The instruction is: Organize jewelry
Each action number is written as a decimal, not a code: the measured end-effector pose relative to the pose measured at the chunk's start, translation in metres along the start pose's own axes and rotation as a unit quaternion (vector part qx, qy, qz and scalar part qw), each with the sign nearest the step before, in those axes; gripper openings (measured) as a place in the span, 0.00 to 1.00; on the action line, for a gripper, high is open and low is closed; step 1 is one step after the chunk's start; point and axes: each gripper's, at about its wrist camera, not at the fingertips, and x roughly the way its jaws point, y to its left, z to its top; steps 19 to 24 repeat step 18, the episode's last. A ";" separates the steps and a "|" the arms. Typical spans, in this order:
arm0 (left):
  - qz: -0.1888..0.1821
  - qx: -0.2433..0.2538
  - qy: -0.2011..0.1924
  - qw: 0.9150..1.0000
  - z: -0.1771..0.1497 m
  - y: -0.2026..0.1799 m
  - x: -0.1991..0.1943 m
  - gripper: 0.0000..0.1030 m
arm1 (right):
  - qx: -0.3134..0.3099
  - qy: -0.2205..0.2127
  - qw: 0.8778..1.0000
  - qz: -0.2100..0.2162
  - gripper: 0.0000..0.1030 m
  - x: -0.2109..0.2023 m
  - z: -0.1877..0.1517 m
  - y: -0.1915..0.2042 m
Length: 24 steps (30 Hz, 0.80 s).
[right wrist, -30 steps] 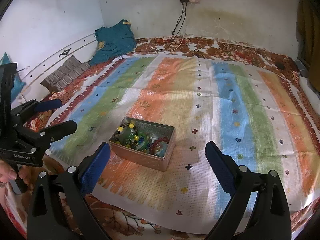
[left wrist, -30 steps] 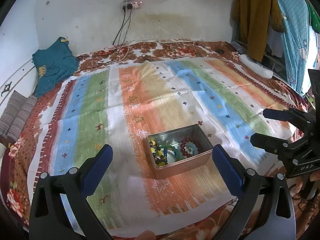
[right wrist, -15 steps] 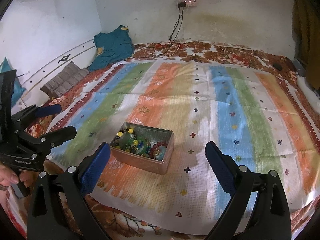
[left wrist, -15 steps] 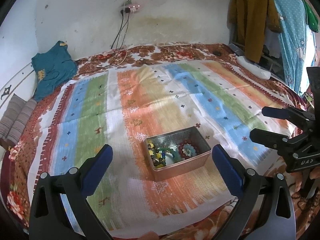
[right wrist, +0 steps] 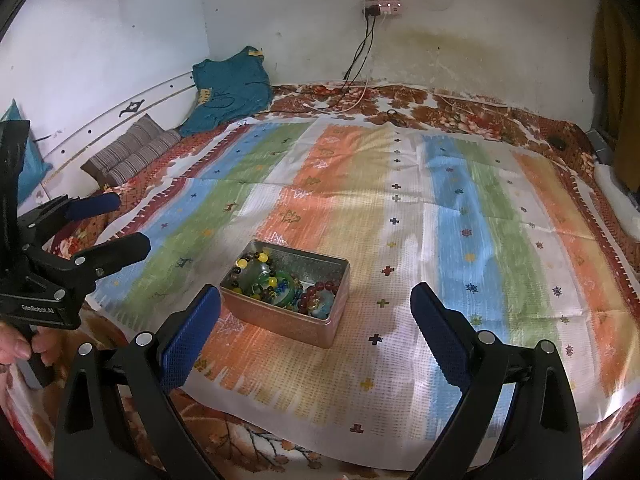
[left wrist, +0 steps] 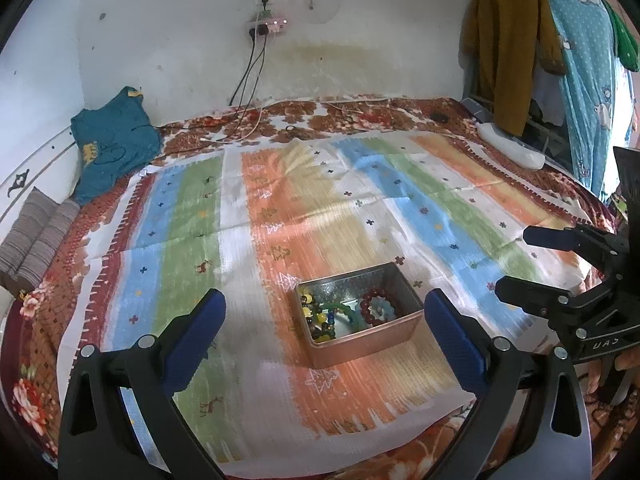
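Observation:
A rectangular metal tin (left wrist: 362, 346) (right wrist: 280, 322) sits on the striped cloth near the bed's front edge. Inside lie a dark red bead bracelet (left wrist: 378, 311) (right wrist: 316, 298), a green bangle (left wrist: 346, 316) (right wrist: 286, 280) and a yellow-and-dark bead string (left wrist: 310, 312) (right wrist: 252, 260). My left gripper (left wrist: 324, 312) is open, held back from the tin with nothing between its fingers. My right gripper (right wrist: 316, 308) is open too, also short of the tin and empty. Each gripper shows at the edge of the other's view: the right gripper (left wrist: 516, 264) and the left gripper (right wrist: 124, 224).
The striped cloth (left wrist: 280, 208) covers a floral bedsheet (right wrist: 460, 120). A teal garment (left wrist: 112, 144) and striped cushions (right wrist: 128, 156) lie at the back left. Cables (left wrist: 248, 80) hang from a wall socket. Clothes (left wrist: 516, 40) hang at the right. A hand (right wrist: 16, 344) holds the left gripper's handle.
Both grippers have drawn back and tilted upward, so the tin sits lower and nearer in each view. Both stay open and empty.

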 end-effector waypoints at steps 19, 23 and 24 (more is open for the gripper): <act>0.000 0.006 -0.023 1.000 0.000 -0.002 -0.008 0.95 | -0.001 -0.008 1.000 -0.002 0.94 -0.003 0.002 -0.002; 0.000 0.006 -0.023 1.000 0.000 -0.002 -0.008 0.95 | -0.001 -0.008 1.000 -0.002 0.94 -0.003 0.002 -0.002; 0.000 0.006 -0.023 1.000 0.000 -0.002 -0.008 0.95 | -0.001 -0.008 1.000 -0.002 0.94 -0.003 0.002 -0.002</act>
